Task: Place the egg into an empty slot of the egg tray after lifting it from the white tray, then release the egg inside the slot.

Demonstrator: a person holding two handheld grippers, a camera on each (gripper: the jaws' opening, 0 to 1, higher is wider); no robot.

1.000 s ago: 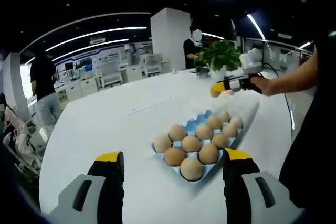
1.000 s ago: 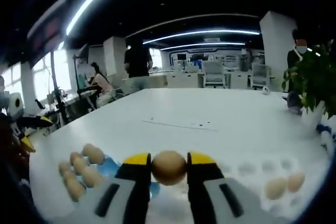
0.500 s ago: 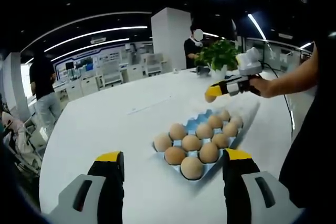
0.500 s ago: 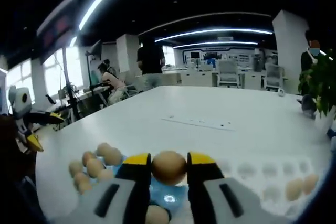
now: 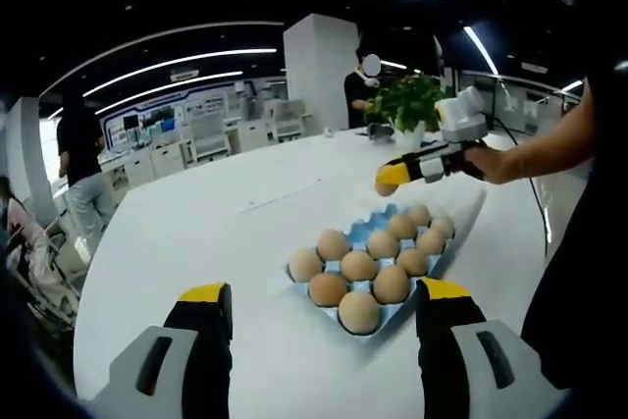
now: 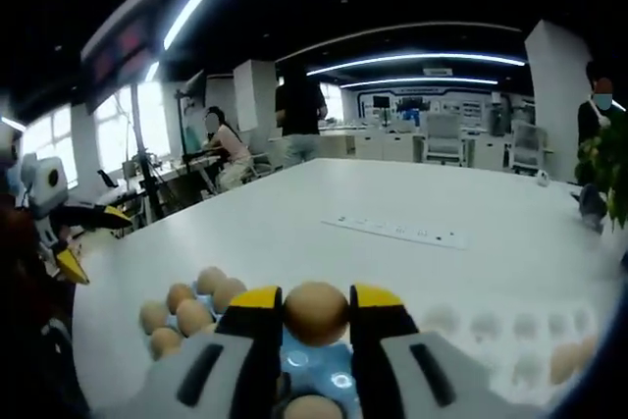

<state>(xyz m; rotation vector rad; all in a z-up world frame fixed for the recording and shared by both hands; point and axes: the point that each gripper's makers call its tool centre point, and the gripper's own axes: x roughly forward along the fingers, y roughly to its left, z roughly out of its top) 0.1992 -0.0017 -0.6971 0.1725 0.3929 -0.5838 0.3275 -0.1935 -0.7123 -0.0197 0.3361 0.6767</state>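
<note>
Left gripper view first: our left tool [image 5: 319, 340] hangs low at six o'clock with its jaws spread wide and nothing between them, over the white worktop [image 5: 196, 233]. Ahead of it, toward one o'clock, sits the blue egg tray [image 5: 376, 264], filled with brown eggs at its near end. Further right, at about two o'clock, the right tool [image 5: 391, 176] comes in from a person's hand [image 5: 496, 159], hovering above the far end of that tray.

Right gripper view: at nine o'clock the left tool [image 6: 69, 242] shows at the frame edge. The egg tray [image 6: 324, 365] lies directly beneath the jaws, eggs filling its slots around eight o'clock, with bare blue cups just under the jaw tips. Our right tool [image 6: 316, 316] is pinching the egg [image 6: 316, 312] between its yellow tips, held in the air. At four o'clock the white tray [image 6: 491, 331] shows, with another egg [image 6: 564, 360] at its right end.

We judge that the coming move turns on this: an empty cup lies straight below the held egg, so the right tool, much the nearer, need only descend.
</note>
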